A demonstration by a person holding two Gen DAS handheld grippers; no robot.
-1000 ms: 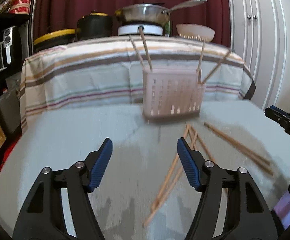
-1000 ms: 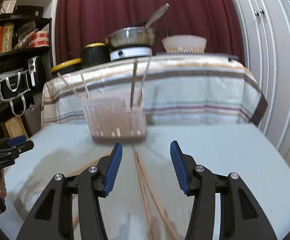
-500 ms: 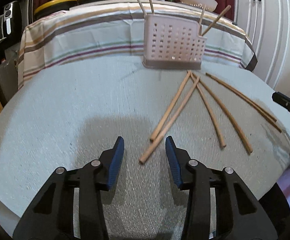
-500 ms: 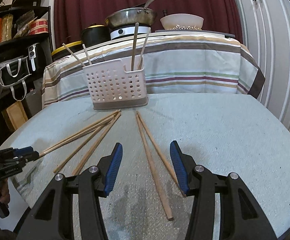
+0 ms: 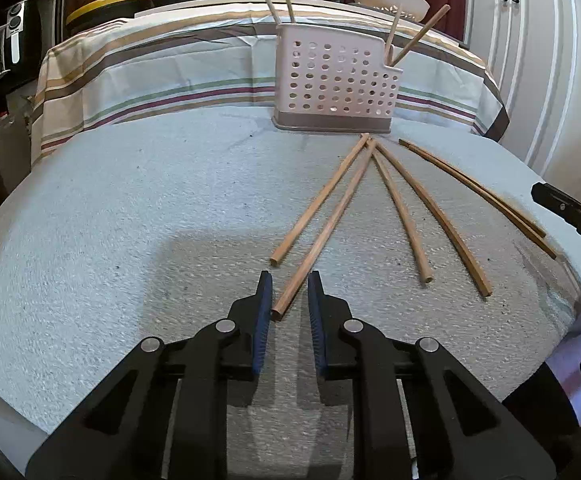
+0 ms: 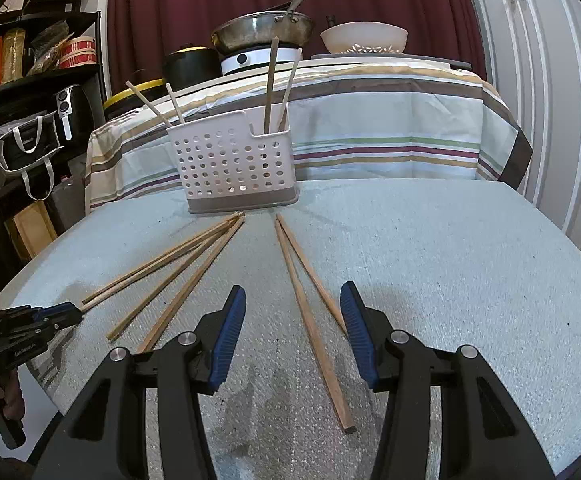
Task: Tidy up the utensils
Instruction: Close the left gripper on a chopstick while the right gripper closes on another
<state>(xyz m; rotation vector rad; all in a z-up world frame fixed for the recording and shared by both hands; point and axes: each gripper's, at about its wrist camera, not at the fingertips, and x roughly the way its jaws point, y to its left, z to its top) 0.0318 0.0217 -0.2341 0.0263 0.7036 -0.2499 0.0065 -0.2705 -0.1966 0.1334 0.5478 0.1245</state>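
Left claw (image 5: 288,280) astride near end of chopstick (image 5: 324,229), pads narrowly apart

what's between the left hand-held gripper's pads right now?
Left wrist view: the near end of one chopstick lies on the table between the pads of the left hand-held gripper, untouched.
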